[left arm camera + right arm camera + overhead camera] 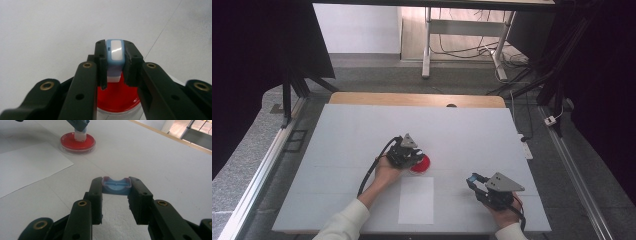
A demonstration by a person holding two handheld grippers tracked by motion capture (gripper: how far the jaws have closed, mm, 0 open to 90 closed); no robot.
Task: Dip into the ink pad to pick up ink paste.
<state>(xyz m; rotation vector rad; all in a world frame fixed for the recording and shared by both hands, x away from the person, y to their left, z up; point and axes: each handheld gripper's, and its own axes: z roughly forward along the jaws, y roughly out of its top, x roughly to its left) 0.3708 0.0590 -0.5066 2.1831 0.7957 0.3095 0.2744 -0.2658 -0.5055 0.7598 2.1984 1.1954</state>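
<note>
Left hand-held gripper (114, 65) clamping a small blue-and-white stamp (114, 53) by its flat sides, pressing its white base down into the red ink dish (117, 100) directly beneath the jaws. Looking light, stiff, hard plastic, probably a bit slick, so squeezing the flat sides high on the body, clear of the inked end. Shallow round clear-walled dish (77, 143) holding a red pad or ink, nothing else visible inside; likely light enough to lift along if the stamp sticks. Right hand-held gripper (115, 188) pinching the blue cap (116, 186) between its tips, low over the desk (155, 162), well apart from the dish. White paper sheet (416, 200) lying on the desk between both grippers.
</note>
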